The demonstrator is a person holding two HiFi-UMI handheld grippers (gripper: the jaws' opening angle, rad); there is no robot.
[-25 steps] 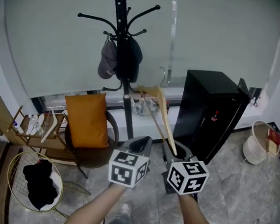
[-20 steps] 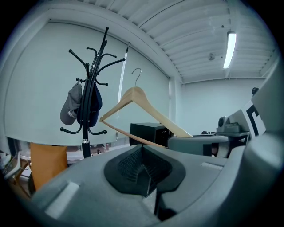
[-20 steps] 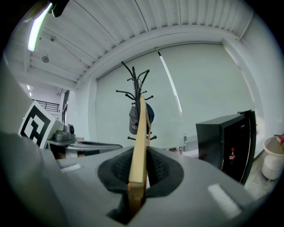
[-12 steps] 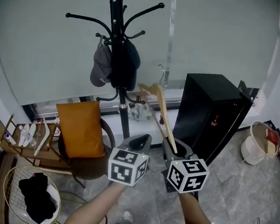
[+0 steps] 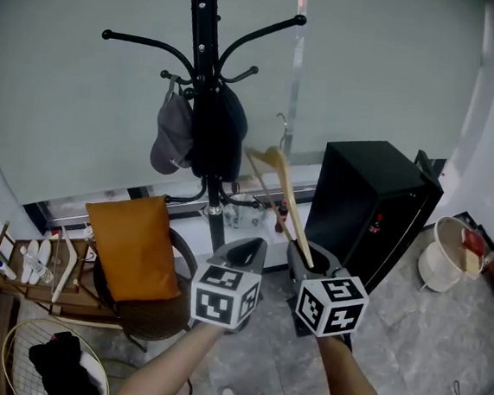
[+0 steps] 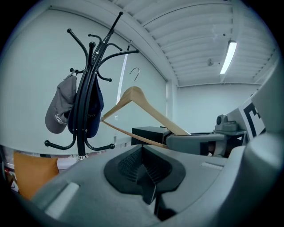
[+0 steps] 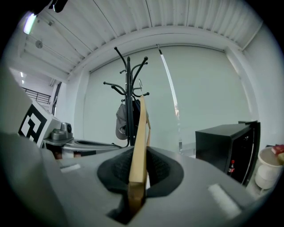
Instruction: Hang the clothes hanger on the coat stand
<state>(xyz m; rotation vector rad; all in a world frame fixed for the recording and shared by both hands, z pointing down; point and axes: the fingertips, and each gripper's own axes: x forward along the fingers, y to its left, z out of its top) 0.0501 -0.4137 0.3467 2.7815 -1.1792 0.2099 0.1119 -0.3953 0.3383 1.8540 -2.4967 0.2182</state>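
Clothes hanger (image 5: 291,207), slim pale wood, clamped in right gripper (image 5: 308,259); left gripper (image 5: 247,252) closed, empty.

A black cabinet (image 5: 364,199) and orange-cushioned chair (image 5: 154,301) stand before a pale blind (image 5: 398,68).

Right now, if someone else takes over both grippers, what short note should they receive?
Right gripper: shut on the end of one arm of the wooden hanger, which it holds up with the hook on top.
Left gripper: shut, empty, beside the right one.
Coat stand: ahead and to the left; a grey cap and a dark cap hang on its lower arms.
Done: hanger picked up and raised.
Left: bring the hook onto a free arm of the stand, then release.
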